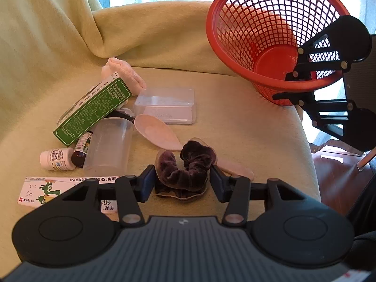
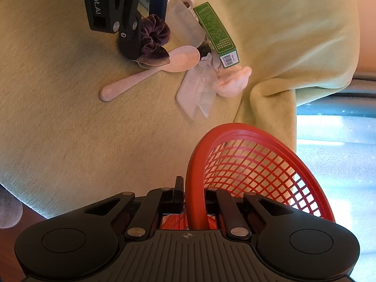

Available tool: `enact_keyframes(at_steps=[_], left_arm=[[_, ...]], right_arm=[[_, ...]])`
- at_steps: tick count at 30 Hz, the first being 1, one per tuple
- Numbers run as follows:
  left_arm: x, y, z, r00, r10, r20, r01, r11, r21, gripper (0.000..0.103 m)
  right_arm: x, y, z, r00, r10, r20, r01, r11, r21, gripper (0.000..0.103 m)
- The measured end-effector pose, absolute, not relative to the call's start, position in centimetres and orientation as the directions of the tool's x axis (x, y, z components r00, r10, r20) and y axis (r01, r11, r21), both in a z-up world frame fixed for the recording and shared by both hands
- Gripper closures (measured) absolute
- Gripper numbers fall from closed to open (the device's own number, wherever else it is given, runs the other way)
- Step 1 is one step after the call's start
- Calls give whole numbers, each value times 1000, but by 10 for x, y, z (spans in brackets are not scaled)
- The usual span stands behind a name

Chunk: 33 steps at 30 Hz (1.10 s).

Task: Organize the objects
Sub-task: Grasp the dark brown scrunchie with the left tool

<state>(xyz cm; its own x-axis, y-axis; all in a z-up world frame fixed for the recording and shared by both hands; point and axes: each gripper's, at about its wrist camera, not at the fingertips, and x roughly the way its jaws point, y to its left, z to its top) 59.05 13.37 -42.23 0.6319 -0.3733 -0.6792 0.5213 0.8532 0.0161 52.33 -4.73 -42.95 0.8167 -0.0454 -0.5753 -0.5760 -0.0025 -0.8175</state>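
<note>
Scrunchie (image 1: 185,164), dark purple velvet, lies on yellow-green blanket (image 1: 211,122) well apart from red basket (image 1: 277,35), nearer us, overlapping handle of pale spoon (image 1: 157,131). We find left gripper (image 1: 182,183) straddling scrunchie, pads touching fabric on both sides: we judge grasp made, scrunchie not yet lifted. Right gripper (image 2: 191,199) clenched on basket rim, basket tilted toward clutter. Step in hand, we judge: pick-up of scrunchie. Next move calls for lift clear of spoon, carry to basket mouth, release inside. Green box (image 1: 94,108), bottles, clear tub remain far from basket.
</note>
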Motion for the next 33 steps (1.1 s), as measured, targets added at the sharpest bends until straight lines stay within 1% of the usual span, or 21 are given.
enact_keyframes(at_steps=[4,6,12,24,33], left_arm=[[592,132,-423,631,-369,-682,517,856,15,66],[592,131,-423,631,-367,-684,516,857,17,71],[593,132,-421,629,-368,-685,507,862,2,78],[594,135,-416,652,-347,-674,489,872,23,79],[598,130,-411,644,-387,-660,551,833,49,79]], right_arm=[[524,-48,-430,817,-44,-574,-575,-1,-818,99],[524,-48,-429,818,-43,-574,-574,0,-819,99],[523,-49,-430,820,-40,-571,-572,5,-820,99],[521,-49,-431,821,-40,-569,-569,6,-822,99],[521,-49,-432,821,-40,-569,-569,3,-822,99]])
